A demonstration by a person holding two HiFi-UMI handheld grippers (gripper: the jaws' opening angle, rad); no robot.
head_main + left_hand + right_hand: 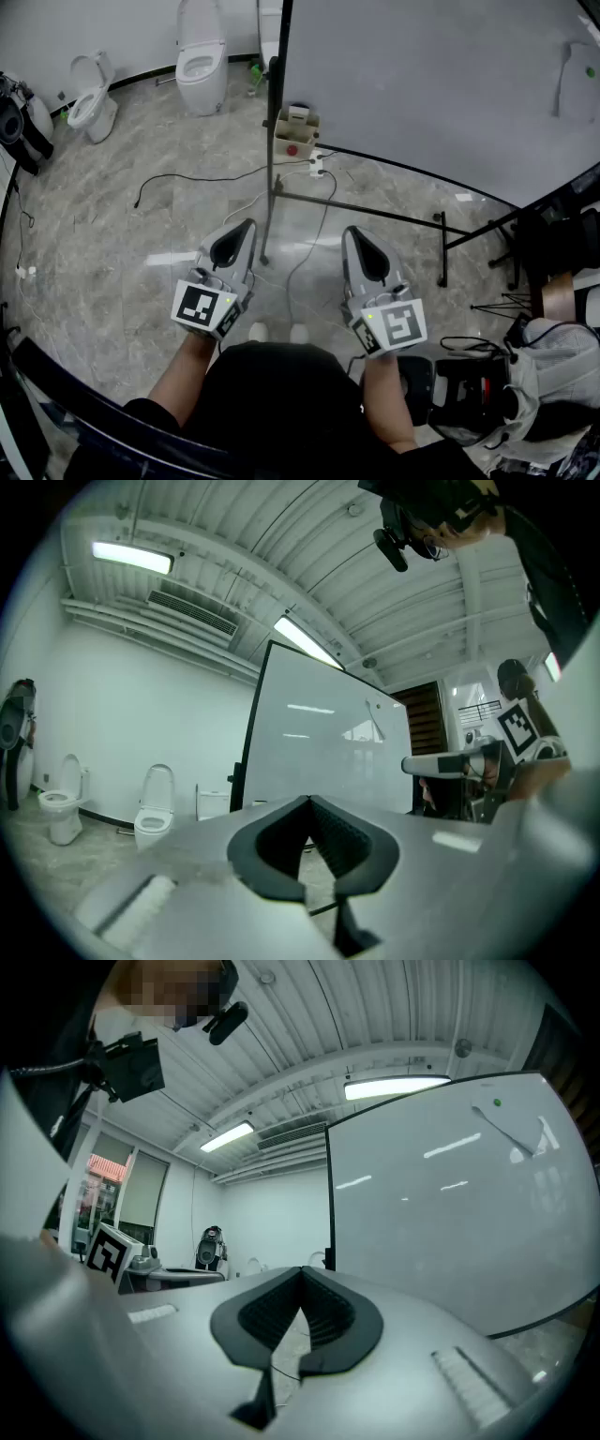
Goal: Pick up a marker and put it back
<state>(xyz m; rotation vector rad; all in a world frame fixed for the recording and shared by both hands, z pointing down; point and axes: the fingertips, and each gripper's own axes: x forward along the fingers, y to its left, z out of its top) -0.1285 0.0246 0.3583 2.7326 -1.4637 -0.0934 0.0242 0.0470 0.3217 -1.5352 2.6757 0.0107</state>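
Left gripper (246,226): jaws together, tips meeting, nothing between them. Right gripper (352,232): the same, closed and empty. Both are held side by side over the floor (112,216), clear of every object. Open room lies ahead and to the left across the marbled tiles, broken only by a loose cable (187,178) trailing over them. Straight ahead stands the whiteboard (450,84); its left post (273,122) rises just beyond the left gripper, and its black foot bar (356,206) runs across the floor in front of both grippers. A power strip (317,166) lies by the post. A small cardboard box (295,133) sits at the post; its contents are too small to identify. The marker cannot be made out in any view. Two toilets (200,61) (92,94) stand against the far wall. To the right, a black stand (506,244) and dark bags (469,389) crowd the floor. A black curved rail (84,398) bounds the lower left.
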